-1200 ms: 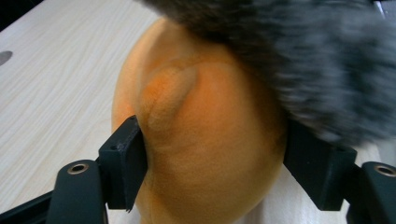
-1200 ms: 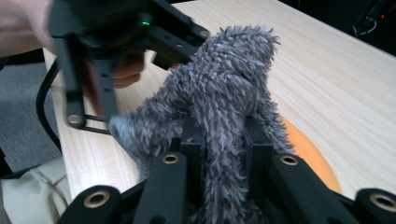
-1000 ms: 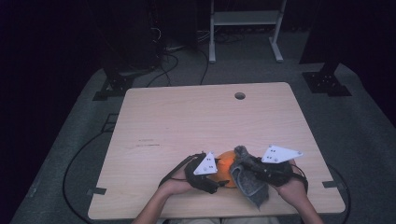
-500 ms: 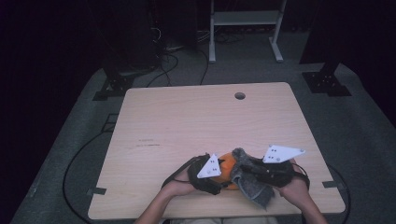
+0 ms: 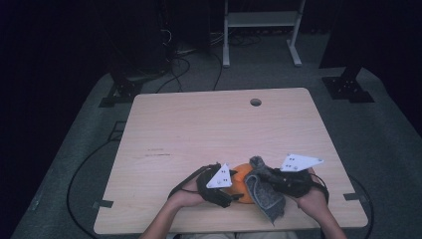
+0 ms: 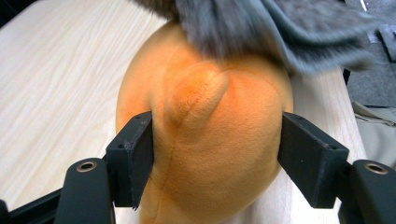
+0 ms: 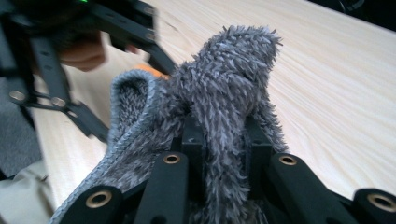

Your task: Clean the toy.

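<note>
Near worktop edge (image 5: 149,226): left tool (image 6: 217,154) clamps the orange plush ball (image 6: 210,154), one jaw on each flank. Right tool (image 7: 219,140) is pinched tight on a fold of grey fuzzy cloth (image 7: 224,88) draped against the ball's right side. Judgement: wipe with short strokes while the left grip steadies the ball; loose hem could snag. Front edge close; ample bare wood beyond, up to the cable hole (image 5: 256,102).

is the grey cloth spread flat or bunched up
Bunched up: the grey cloth is gathered into a fold pinched in the right gripper, draped against the orange plush toy.
</note>
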Demonstrator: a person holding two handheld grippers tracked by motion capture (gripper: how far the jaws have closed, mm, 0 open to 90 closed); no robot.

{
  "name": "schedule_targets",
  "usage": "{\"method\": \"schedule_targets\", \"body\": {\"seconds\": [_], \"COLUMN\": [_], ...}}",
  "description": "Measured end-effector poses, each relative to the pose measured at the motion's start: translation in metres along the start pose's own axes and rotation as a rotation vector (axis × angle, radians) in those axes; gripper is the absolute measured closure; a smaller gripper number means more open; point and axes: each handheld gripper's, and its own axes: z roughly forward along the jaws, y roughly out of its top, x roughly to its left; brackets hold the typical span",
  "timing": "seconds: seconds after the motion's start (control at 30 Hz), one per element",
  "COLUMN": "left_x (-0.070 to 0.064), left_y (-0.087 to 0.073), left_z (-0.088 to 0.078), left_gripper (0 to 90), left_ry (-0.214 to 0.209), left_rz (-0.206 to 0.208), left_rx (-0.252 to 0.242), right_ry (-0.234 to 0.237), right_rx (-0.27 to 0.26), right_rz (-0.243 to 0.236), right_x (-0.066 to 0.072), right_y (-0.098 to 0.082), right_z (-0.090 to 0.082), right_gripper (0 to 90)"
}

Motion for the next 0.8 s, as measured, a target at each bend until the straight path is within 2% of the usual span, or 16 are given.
{"method": "schedule_targets", "body": {"seconds": [0.1, 0.17, 0.23, 0.3, 0.33, 0.43, 0.5, 0.57, 0.7, 0.73, 0.8], "left_x": [0.002, 0.002, -0.002, -0.004, -0.005, -0.001, 0.001, 0.0, -0.002, -0.003, -0.003], "left_y": [0.001, 0.007, 0.013, 0.016, 0.014, 0.007, 0.005, 0.005, 0.005, 0.005, 0.005], "left_z": [-0.001, 0.0, 0.0, 0.0, 0.001, -0.001, -0.003, -0.002, 0.0, 0.0, -0.002], "left_gripper": [27.9, 18.5, 15.5, 23.0, 26.7, 32.2, 32.7, 32.7, 31.7, 31.8, 31.9], "left_ry": [0.008, 0.021, 0.026, 0.019, 0.031, 0.021, 0.018, 0.008, 0.009, 0.005, -0.007], "left_rz": [-0.019, -0.057, -0.059, -0.044, -0.008, -0.038, -0.047, -0.038, -0.018, -0.012, 0.011], "left_rx": [0.0, -0.005, -0.059, -0.059, -0.038, -0.053, -0.056, -0.054, -0.046, -0.045, -0.029], "right_ry": [-0.02, -0.024, -0.014, 0.0, -0.002, 0.002, -0.025, -0.032, -0.037, 0.023, 0.033], "right_rx": [0.014, 0.018, 0.02, 0.019, 0.022, 0.019, 0.034, 0.042, 0.025, -0.026, -0.038], "right_rz": [0.026, 0.035, 0.032, 0.027, 0.017, 0.029, 0.024, 0.049, 0.024, -0.003, -0.047], "right_x": [-0.008, -0.008, -0.006, -0.002, -0.001, -0.005, -0.009, -0.014, -0.006, 0.005, 0.014], "right_y": [-0.005, -0.006, -0.006, -0.006, -0.006, -0.008, -0.01, -0.013, -0.009, 0.0, 0.006], "right_z": [-0.002, -0.001, 0.001, 0.002, 0.003, 0.001, 0.001, 0.0, -0.003, -0.004, -0.001], "right_gripper": [74.9, 74.9, 74.8, 74.8, 74.8, 74.7, 74.6, 74.6, 75.0, 74.9, 74.9]}}
